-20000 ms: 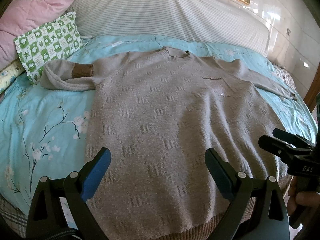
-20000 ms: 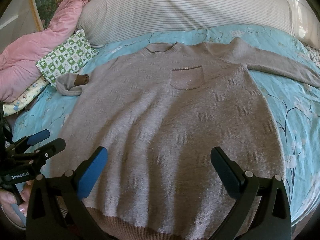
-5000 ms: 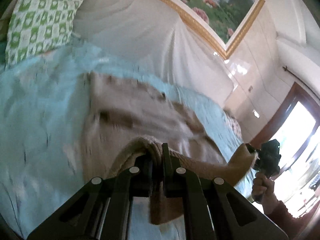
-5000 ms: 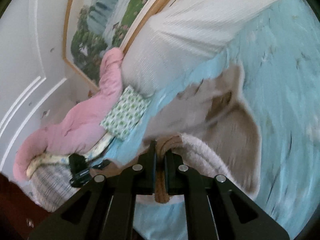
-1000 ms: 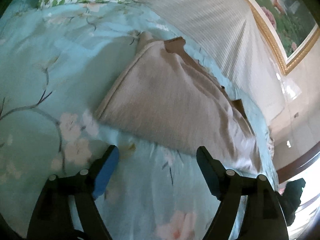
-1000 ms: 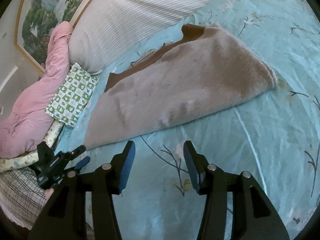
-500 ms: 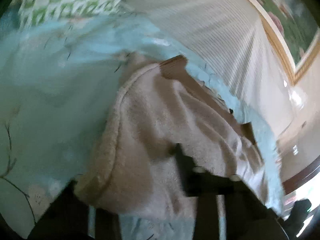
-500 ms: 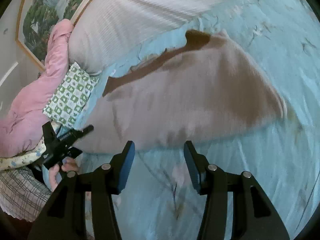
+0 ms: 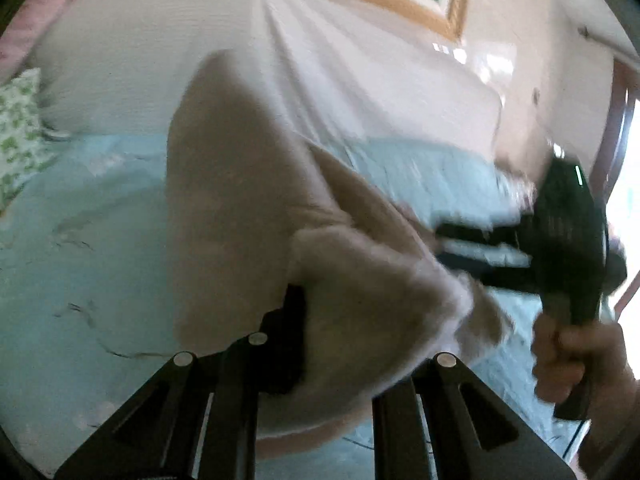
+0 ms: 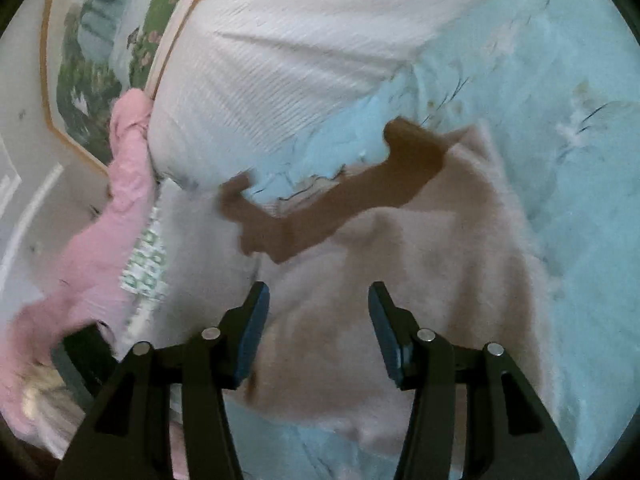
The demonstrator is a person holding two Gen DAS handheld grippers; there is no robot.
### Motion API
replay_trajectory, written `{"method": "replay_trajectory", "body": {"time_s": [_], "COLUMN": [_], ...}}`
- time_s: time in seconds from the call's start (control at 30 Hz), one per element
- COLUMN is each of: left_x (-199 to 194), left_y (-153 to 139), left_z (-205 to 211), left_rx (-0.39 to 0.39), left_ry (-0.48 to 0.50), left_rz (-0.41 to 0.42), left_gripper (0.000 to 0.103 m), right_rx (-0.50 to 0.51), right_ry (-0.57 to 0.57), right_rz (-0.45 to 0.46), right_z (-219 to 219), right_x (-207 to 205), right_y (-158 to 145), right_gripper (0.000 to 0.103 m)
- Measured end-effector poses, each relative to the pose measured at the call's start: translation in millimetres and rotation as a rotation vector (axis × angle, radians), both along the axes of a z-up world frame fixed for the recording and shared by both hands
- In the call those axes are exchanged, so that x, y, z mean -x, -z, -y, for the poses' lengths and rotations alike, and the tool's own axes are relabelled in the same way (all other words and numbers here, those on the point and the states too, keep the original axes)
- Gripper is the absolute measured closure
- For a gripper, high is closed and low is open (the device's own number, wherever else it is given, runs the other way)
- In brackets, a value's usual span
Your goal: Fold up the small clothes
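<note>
Sweater-folding in progress, and the beige knitted sweater with the brown ribbed trim [image 10: 420,260] is bunched up on the light blue floral bed sheet [image 10: 560,80], already folded at least once by the look of it, since the brown hem band sits along the far edge next to the white striped pillow [image 10: 280,48]

Left gripper [image 9: 340,320] has a fat wad of the sweater [image 9: 240,200] lifted off the bed. One black finger pokes out from under the cloth and the other is buried, so the jaws look clenched on that fold, but I'm judging from the way the fabric hangs from them. My guess is it's held up to carry that side over for the next fold

Right gripper [image 10: 318,320] hovers just over the near part of the sweater with its blue-padded jaws apart and nothing between them. Probably lining up to pinch the other edge so both sides travel together

Hard to make out:
- both views are smeared with motion blur, so the knit pattern and fold lines are mush
- in the left view the right hand [image 9: 580,360] and its black handle block the far end of the sweater
- sleeves aren't visible, so they're either tucked inside or I just can't tell
- pink quilt [image 10: 100,240] and green checked cushion [image 10: 146,260] sit at the left edge, half cut off
</note>
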State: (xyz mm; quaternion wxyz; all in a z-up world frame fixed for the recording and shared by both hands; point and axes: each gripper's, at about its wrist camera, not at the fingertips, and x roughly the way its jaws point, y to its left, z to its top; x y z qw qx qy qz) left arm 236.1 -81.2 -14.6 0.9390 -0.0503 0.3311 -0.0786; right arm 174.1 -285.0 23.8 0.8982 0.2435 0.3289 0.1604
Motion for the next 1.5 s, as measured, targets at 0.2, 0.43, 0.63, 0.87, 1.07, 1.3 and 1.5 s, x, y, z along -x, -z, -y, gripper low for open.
{"method": "replay_trajectory", "body": {"time_s": [0.2, 0.43, 0.63, 0.87, 1.07, 1.3, 1.5], "left_x": [-2.9, 0.1, -6.1, -29.5, -53.1, -58.8, -52.6], "left_y": [23.6, 20.3, -6.2, -26.3, 10.4, 35.4, 33.7], "left_z": [19.8, 20.8, 36.1, 88.6, 136.7, 152.2, 144.3], "left_rx": [-0.048, -0.04, -0.018, 0.076, 0.065, 0.071, 0.088], "left_ry": [0.04, 0.044, 0.067, 0.171, 0.23, 0.227, 0.226], "left_rz": [-0.036, -0.027, 0.009, 0.057, -0.017, -0.063, -0.074], "left_gripper": [0.09, 0.091, 0.091, 0.091, 0.091, 0.091, 0.088], "right_rx": [-0.068, -0.001, 0.064, 0.168, 0.206, 0.189, 0.256], "right_ry": [-0.115, -0.194, -0.202, -0.141, -0.051, -0.017, -0.011], "right_rz": [-0.083, -0.102, -0.085, 0.035, -0.018, -0.042, -0.026], "right_z": [-21.9, -64.3, -70.3, -22.9, 36.9, 63.6, 54.9], "right_x": [-41.4, -79.6, -94.7, -63.6, -54.0, -51.4, -50.8], "right_y": [20.3, 25.9, 2.2, -51.8, -30.2, -6.1, -8.2], "right_gripper": [0.037, 0.04, 0.088, 0.088, 0.088, 0.088, 0.088]}}
